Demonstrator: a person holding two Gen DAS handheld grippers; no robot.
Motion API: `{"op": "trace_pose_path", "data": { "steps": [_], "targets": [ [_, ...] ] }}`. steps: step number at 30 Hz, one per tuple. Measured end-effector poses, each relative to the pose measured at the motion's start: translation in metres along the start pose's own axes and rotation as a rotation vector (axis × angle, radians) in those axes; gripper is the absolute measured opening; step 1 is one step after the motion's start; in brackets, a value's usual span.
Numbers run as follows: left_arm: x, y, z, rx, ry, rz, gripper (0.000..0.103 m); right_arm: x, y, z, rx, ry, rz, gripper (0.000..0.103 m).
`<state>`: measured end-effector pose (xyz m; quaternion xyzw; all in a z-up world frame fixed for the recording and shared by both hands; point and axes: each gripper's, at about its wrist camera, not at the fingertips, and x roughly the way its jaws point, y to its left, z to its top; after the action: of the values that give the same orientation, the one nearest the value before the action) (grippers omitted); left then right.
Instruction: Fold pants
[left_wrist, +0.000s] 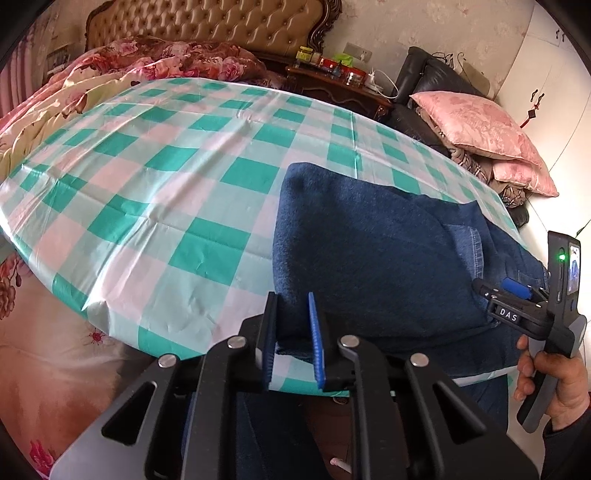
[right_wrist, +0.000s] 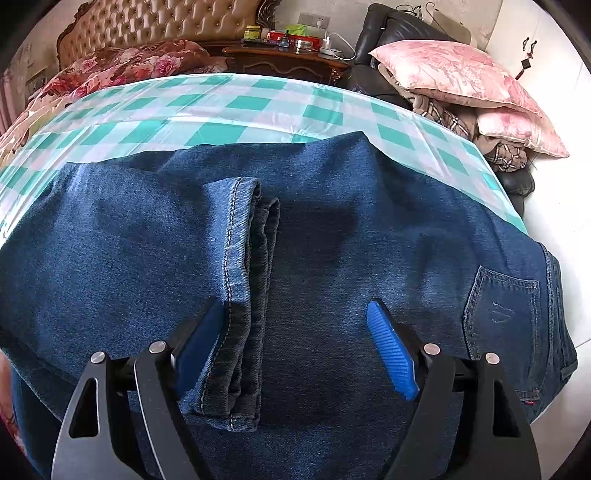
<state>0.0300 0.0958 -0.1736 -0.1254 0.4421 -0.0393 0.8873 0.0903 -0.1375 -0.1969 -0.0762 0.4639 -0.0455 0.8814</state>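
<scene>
- While the jeans (right_wrist: 332, 236) lie part-folded on the checked cloth (left_wrist: 147, 192), filling the centre and lower half of the right wrist view, both grippers sit at the near edge.
- Left gripper (left_wrist: 293, 343): lower centre of the left wrist view. Its jaws stand close together with a fold edge of the jeans between them; whether the pads actually pinch the denim cannot be told.
- Right gripper (right_wrist: 295, 347): lower centre of its own view, and at the right edge of the left wrist view, held by a hand (left_wrist: 554, 384). Its jaws stand wide apart and hold nothing.
- Hem (right_wrist: 240, 295): the leg ends lie doubled over the seat, left of centre in the right wrist view. The left pad (right_wrist: 199, 343) touches or lies just beside this hem; the right pad (right_wrist: 391, 350) rests over plain denim.
- Pocket (right_wrist: 502, 314): right side of the frame, close to the cloth's right edge.
- Risk, slip: the hem is several layers thick. A closure that catches only the top layer would let the lower layers drop and skew the fold.
- Risk, drag: the cloth looks slick and loose. Pulling the jeans sideways could bunch it or slide the stack.
- Risk, overhang: the waist end lies near the edge, so a push to the right could tip it off.
- Risk, uneven lift: raising one gripper before the other would twist the fold line.
</scene>
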Motion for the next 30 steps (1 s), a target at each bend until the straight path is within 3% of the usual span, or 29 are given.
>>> {"op": "trace_pose_path", "data": {
  "steps": [5, 7, 8, 13, 17, 20, 23, 24, 26, 28, 30],
  "targets": [
    [-0.003, 0.0, 0.001, -0.004, -0.013, -0.014, 0.016, -0.002, 0.0, 0.006, -0.024, 0.023, -0.031, 0.083],
    [-0.005, 0.0, 0.001, -0.003, -0.022, -0.02, 0.016, -0.015, 0.004, 0.013, -0.044, -0.01, -0.077, 0.083],
    [-0.006, -0.001, 0.001, 0.0, -0.03, -0.021, 0.015, -0.023, 0.007, 0.018, -0.048, -0.028, -0.06, 0.083],
    [-0.012, -0.017, -0.001, 0.088, -0.077, 0.032, 0.015, -0.051, 0.052, 0.073, -0.087, -0.023, 0.232, 0.083],
    [-0.018, -0.032, -0.002, 0.153, -0.117, 0.065, 0.015, -0.045, 0.128, 0.116, -0.22, 0.109, 0.458, 0.083],
    [-0.023, -0.04, -0.003, 0.188, -0.141, 0.077, 0.014, -0.021, 0.188, 0.136, -0.315, 0.28, 0.554, 0.083],
    [-0.026, -0.045, -0.003, 0.2, -0.157, 0.072, 0.014, -0.002, 0.227, 0.145, -0.37, 0.361, 0.548, 0.082],
    [-0.027, -0.045, -0.003, 0.201, -0.161, 0.069, 0.014, 0.004, 0.238, 0.146, -0.402, 0.364, 0.517, 0.078],
    [-0.03, -0.045, -0.002, 0.198, -0.175, 0.053, 0.014, 0.008, 0.25, 0.142, -0.451, 0.368, 0.461, 0.045],
    [-0.031, -0.042, -0.002, 0.179, -0.175, 0.031, 0.014, 0.015, 0.251, 0.137, -0.473, 0.371, 0.422, 0.024],
    [-0.031, -0.035, -0.003, 0.126, -0.173, -0.007, 0.014, 0.014, 0.244, 0.137, -0.461, 0.357, 0.452, 0.014]
  ]
}}
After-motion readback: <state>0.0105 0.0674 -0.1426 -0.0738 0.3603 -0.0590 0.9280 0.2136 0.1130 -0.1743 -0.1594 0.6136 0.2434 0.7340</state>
